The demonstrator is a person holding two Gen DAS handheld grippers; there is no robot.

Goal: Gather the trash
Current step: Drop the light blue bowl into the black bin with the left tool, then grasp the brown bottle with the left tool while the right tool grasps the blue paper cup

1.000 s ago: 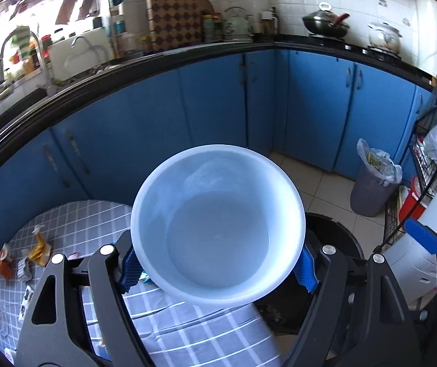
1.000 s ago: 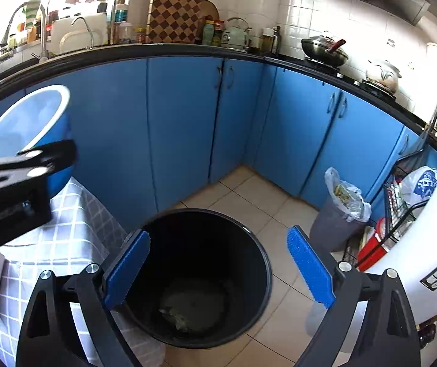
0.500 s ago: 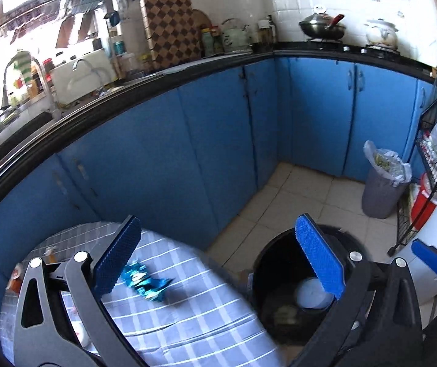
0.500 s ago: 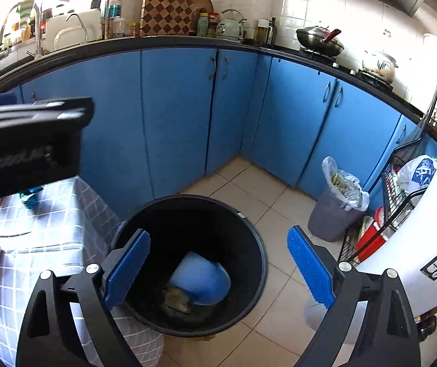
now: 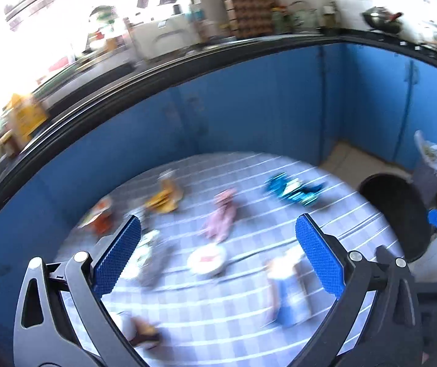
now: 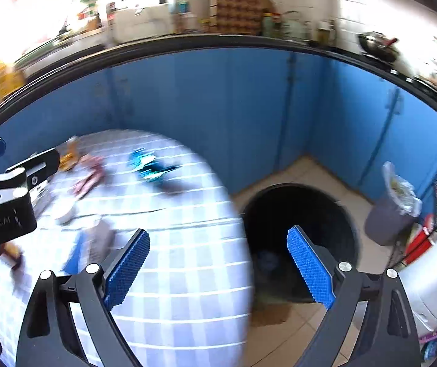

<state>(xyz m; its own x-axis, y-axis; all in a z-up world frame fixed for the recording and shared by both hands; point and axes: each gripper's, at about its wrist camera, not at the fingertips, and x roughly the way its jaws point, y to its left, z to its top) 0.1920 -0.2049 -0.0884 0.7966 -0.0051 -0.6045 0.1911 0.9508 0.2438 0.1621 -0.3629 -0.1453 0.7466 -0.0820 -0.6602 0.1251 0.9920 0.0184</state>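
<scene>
Both views are blurred by motion. My left gripper [image 5: 218,253] hangs open and empty above a round table with a checked cloth [image 5: 356,223]. Scattered on the cloth are a teal wrapper [image 5: 292,189], a pink wrapper [image 5: 221,217], a yellow wrapper [image 5: 165,198], an orange packet [image 5: 100,218], a white lid [image 5: 207,258] and a blue-and-white carton [image 5: 285,290]. My right gripper [image 6: 218,270] is open and empty over the table's right edge [image 6: 237,244]. The black trash bin [image 6: 301,211] stands on the floor to the table's right, with a pale shape dimly seen inside.
Blue cabinets [image 5: 249,101] under a black countertop curve behind the table. A small grey bin with a plastic liner [image 6: 393,208] stands on the tiled floor at the right. A white appliance [image 6: 432,290] sits at the near right.
The left gripper let go of the pale blue bowl, which dropped into the black bin. Both grippers then swung left, from over the bin to over the table.
</scene>
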